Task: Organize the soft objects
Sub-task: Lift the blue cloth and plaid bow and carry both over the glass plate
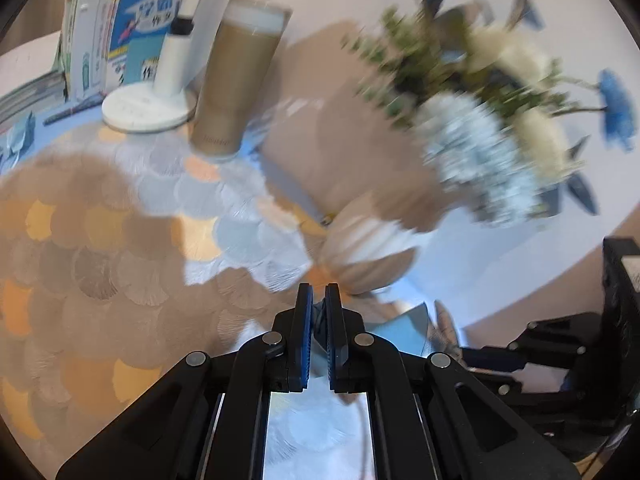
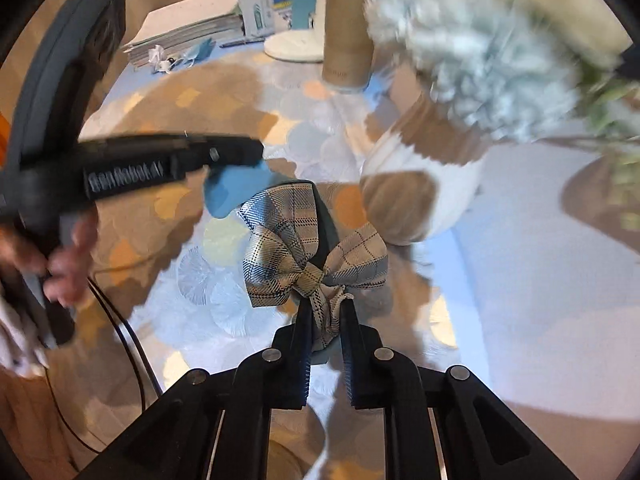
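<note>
My right gripper (image 2: 326,308) is shut on the knot of a grey-and-beige plaid fabric bow (image 2: 288,256), held above the patterned tablecloth. My left gripper (image 1: 319,300) is shut on the edge of a blue fabric piece (image 1: 400,334) that spreads to its right; the same blue piece (image 2: 236,192) shows at the left gripper's tips (image 2: 256,152) in the right wrist view, just left of the bow. The right gripper's body (image 1: 560,344) shows at the lower right of the left wrist view.
A white ribbed vase (image 1: 364,252) (image 2: 424,184) with blue, white and cream flowers (image 1: 472,136) stands just ahead. Behind stand a tan tumbler (image 1: 236,80), a white lamp base (image 1: 144,110), books (image 1: 132,32) and stacked papers (image 2: 192,28). A cable (image 2: 128,332) trails at the left.
</note>
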